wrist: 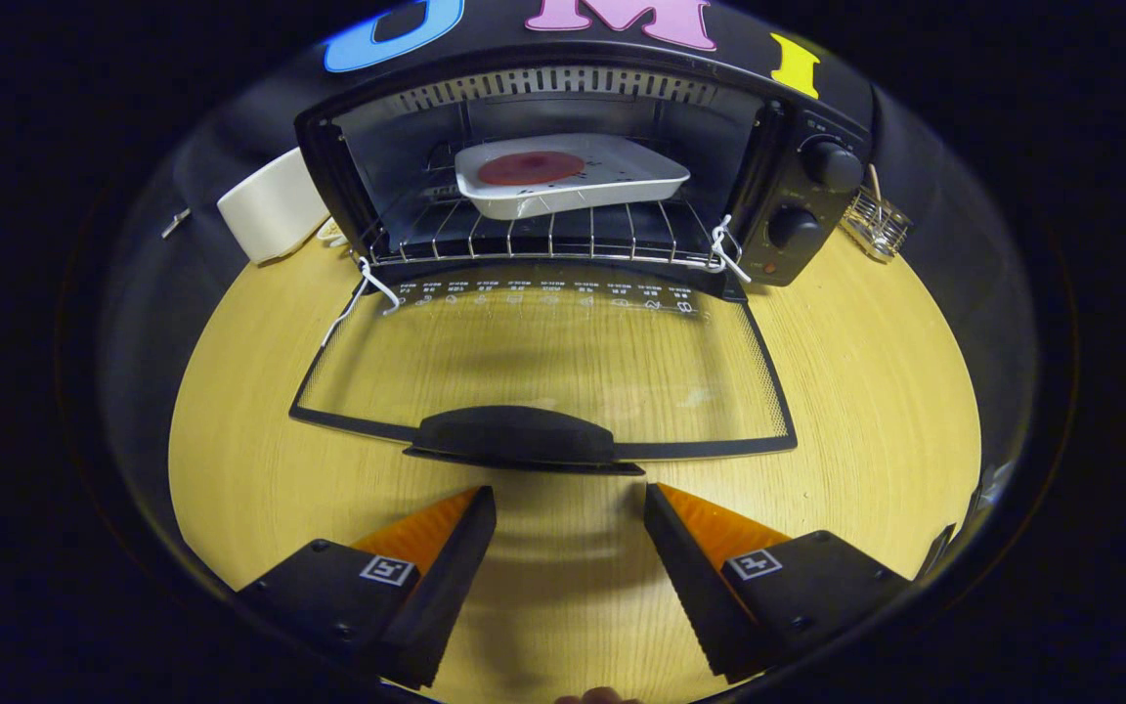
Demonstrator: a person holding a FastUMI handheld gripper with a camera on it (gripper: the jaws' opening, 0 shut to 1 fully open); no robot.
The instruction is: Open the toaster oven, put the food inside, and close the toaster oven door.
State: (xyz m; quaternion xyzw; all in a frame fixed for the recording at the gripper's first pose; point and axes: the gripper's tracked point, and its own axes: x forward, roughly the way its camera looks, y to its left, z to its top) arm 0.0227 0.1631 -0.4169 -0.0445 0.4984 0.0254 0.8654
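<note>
The black toaster oven (807, 210) stands at the back of the wooden table with its glass door (543, 372) folded down flat toward me. Inside, on the wire rack (534, 240), rests a white tray (573, 191) carrying a round reddish piece of food (531, 168). The door's black handle (514, 440) lies just ahead of my fingertips. My gripper (568, 499) is open, a wide gap between its fingers, with nothing held; bare tabletop shows between them.
A white box-like object (275, 205) sits left of the oven. A small wire basket (876, 225) stands to the oven's right. Two knobs (832, 166) are on the oven's right panel. Wooden table (876, 391) surrounds the door.
</note>
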